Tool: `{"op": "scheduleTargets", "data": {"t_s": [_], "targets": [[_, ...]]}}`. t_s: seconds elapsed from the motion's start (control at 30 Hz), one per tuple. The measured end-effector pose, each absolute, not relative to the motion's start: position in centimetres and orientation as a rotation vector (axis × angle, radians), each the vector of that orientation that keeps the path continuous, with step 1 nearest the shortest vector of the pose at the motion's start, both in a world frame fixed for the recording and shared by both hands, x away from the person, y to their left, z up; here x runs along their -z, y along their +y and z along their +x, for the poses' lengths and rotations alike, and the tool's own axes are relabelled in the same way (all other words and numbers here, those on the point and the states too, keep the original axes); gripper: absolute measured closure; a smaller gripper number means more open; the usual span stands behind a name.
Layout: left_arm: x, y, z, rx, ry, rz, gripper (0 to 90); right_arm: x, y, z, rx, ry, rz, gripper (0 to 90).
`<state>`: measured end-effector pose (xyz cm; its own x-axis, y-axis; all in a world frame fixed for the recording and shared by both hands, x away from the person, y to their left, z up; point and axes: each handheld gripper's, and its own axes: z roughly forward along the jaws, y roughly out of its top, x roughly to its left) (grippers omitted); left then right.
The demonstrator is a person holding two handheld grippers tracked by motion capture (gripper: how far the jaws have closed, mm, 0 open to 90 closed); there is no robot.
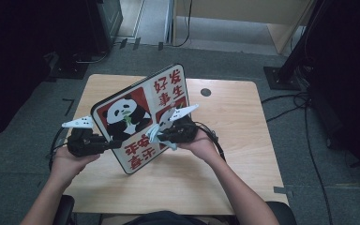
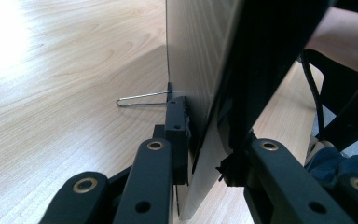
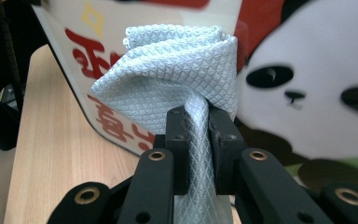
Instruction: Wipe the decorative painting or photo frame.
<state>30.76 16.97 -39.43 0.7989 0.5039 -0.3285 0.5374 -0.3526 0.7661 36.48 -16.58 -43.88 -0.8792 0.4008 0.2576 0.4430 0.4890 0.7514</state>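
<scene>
A white board point(image 1: 140, 117) printed with a panda and red characters stands tilted on its lower edge on the wooden table point(image 1: 234, 140). My left gripper point(image 1: 110, 143) is shut on the board's left edge. In the left gripper view the board point(image 2: 200, 70) runs edge-on between my jaws point(image 2: 205, 149), and a thin wire loop point(image 2: 140, 99) sticks out from its back. My right gripper point(image 1: 161, 136) is shut on a folded pale blue-grey cloth point(image 1: 155, 135). In the right gripper view the bunched cloth point(image 3: 177, 70) rises from my jaws point(image 3: 199, 140) against the board's printed face point(image 3: 317, 84).
A round cable hole point(image 1: 206, 92) sits near the table's far edge. Black cables point(image 1: 304, 122) trail over the grey carpet to the right, by a dark stand base point(image 1: 281, 77). Bare tabletop lies right of and in front of the board.
</scene>
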Motion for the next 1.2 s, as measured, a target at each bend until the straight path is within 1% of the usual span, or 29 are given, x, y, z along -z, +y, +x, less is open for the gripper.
{"op": "scheduleTargets", "data": {"t_s": [0.37,0.6,0.83,1.2], "targets": [[39.4,16.9,30.8,0.043,0.776,2.011,77.0,47.6,-17.0,35.6,1.303,-2.628,-0.819,80.3],[39.5,17.0,30.7,0.042,0.776,2.009,76.9,49.5,-17.0,35.2,1.221,-2.651,-0.835,80.3],[39.5,17.0,30.7,0.036,0.774,2.001,77.0,50.6,-17.1,35.1,1.187,-2.654,-0.827,80.3],[39.6,17.0,30.7,0.038,0.775,1.998,76.8,49.0,-17.9,35.2,1.230,-2.631,-0.839,80.5]]}}
